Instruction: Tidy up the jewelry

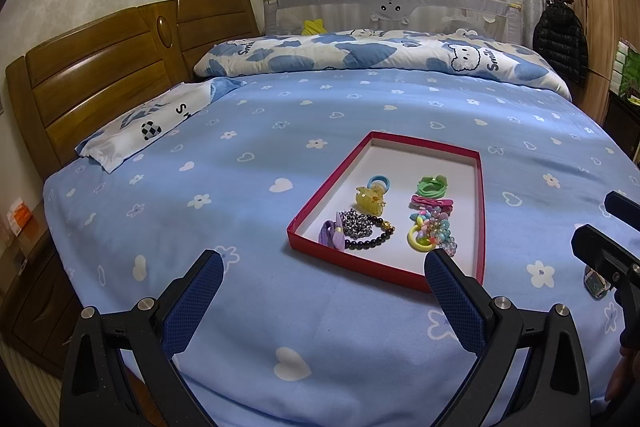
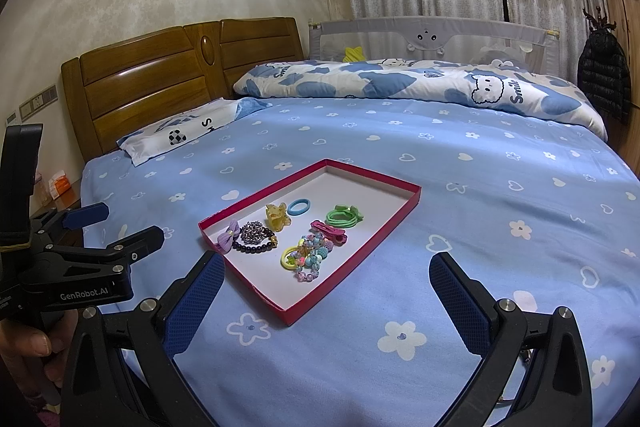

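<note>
Left wrist: tray (image 1: 481, 211) beyond tongs (image 1: 324, 267).

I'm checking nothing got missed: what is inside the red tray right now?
Inside the red tray: blue hair tie, yellow claw clip, green hair ties, pink clips, purple bow, dark bead bracelet, chain, colourful beads. Anything beneath these piles is hidden.

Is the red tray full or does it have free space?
Partly full: jewelry fills the near half of the red tray; the far half is bare.
</note>
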`<state>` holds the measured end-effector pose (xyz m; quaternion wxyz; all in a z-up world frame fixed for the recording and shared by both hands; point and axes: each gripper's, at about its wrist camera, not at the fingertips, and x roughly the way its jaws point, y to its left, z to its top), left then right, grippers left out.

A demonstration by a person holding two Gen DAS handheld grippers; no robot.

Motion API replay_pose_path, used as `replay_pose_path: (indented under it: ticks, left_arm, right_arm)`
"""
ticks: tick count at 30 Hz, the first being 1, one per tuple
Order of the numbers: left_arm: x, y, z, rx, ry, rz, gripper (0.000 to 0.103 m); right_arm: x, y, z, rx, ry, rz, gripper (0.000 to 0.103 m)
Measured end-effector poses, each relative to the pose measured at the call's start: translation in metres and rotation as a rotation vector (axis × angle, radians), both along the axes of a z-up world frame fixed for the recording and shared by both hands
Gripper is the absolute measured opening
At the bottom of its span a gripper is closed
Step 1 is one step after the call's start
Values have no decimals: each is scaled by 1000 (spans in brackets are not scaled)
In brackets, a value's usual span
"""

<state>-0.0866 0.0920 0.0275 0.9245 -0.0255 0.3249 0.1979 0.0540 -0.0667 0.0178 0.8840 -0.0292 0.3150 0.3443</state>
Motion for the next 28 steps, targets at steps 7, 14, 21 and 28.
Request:
replay_pose_path:
  ticks: [7, 14, 21, 28]
  left_arm:
    - [1, -1, 0, 0, 1, 1, 102]
    - [0, -2, -1, 1, 3, -2, 102]
    - [3, -3, -1, 0, 5, -3, 102]
    - [8, -1, -5, -8, 13, -7, 102]
  right_arm:
    - [0, 0, 0, 1, 1, 0, 103]
    - [0, 0, 0, 1, 0, 0, 103]
    - [-1, 2, 1, 4, -1, 0, 103]
    - [0, 8, 2, -1, 11, 1, 103]
